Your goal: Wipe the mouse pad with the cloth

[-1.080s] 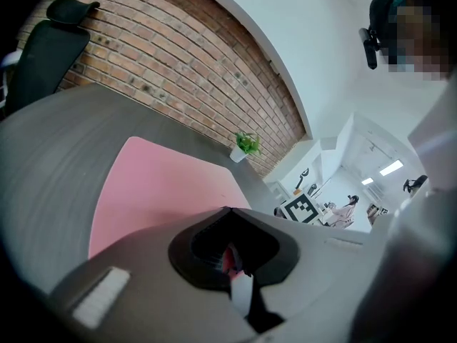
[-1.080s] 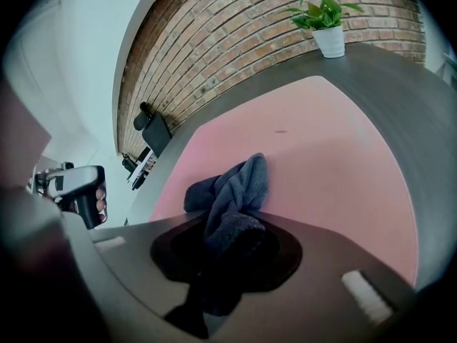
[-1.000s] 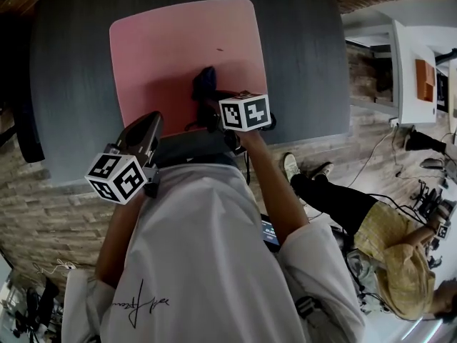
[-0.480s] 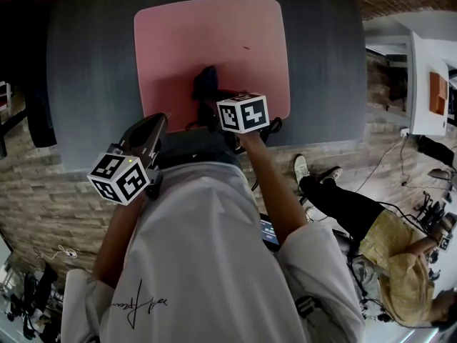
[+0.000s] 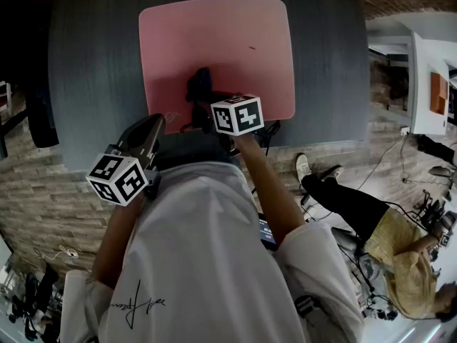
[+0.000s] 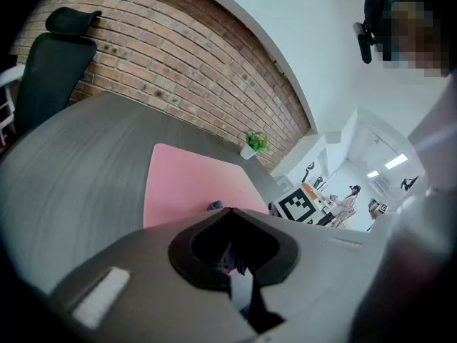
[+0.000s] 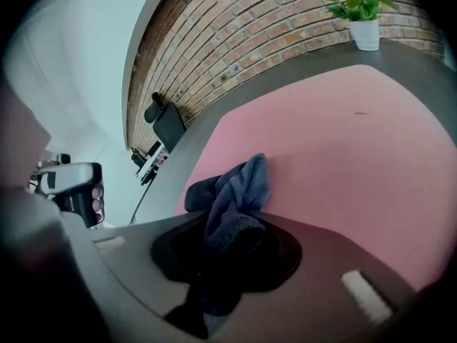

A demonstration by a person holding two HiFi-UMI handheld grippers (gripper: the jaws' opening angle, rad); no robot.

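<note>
A pink mouse pad (image 5: 228, 41) lies on the dark grey table (image 5: 93, 70). A crumpled dark blue cloth (image 5: 199, 88) rests on the pad's near-left part. My right gripper (image 5: 207, 111) comes in from the pad's near edge and is shut on the cloth. In the right gripper view the cloth (image 7: 232, 191) runs from the pad (image 7: 335, 141) into the right gripper (image 7: 228, 252). My left gripper (image 5: 153, 123) hovers at the table's near edge, left of the pad, shut and holding nothing. In the left gripper view the left gripper (image 6: 235, 263) points toward the pad (image 6: 178, 184).
A potted plant (image 7: 363, 20) stands at the table's far side against a brick wall. A black office chair (image 6: 53, 63) is at the left end. A seated person (image 5: 385, 241) and a white desk (image 5: 428, 77) are on the right.
My right gripper has dragged the cloth leftward across the pad, from right of its middle to left of it. The left gripper has stayed by the near edge.
</note>
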